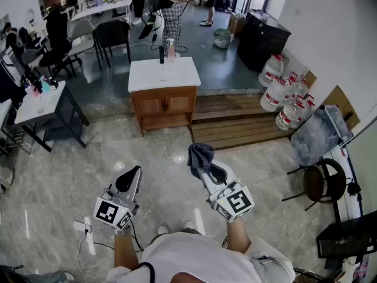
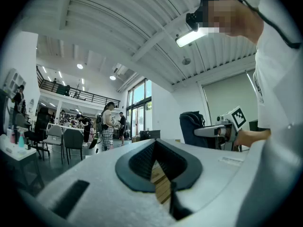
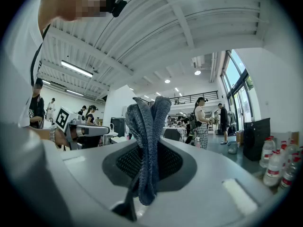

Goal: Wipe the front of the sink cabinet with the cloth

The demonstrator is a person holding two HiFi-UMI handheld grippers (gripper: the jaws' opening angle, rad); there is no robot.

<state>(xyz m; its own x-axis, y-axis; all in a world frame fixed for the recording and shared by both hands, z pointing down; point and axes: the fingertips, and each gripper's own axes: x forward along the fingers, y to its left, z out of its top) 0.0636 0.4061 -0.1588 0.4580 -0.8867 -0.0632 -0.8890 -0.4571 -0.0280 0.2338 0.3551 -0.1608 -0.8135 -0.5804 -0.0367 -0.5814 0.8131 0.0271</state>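
Observation:
The wooden sink cabinet [image 1: 164,106] with a white top [image 1: 164,73] stands across the floor, well ahead of both grippers. A grey-blue cloth [image 1: 199,156] is pinched in my right gripper [image 1: 203,165], its folds sticking up past the jaws. In the right gripper view the cloth [image 3: 147,126] fills the gap between the jaws. My left gripper [image 1: 131,174] is held low at the left, shut with nothing in it. Both grippers are tilted upward, so their own views show ceiling and room rather than the cabinet.
A wooden platform [image 1: 235,119] lies right of the cabinet, with several large water bottles [image 1: 283,93] beyond it. A black stool [image 1: 323,181] stands at the right and a white desk [image 1: 41,102] at the left. A power strip [image 1: 82,224] lies on the marble floor.

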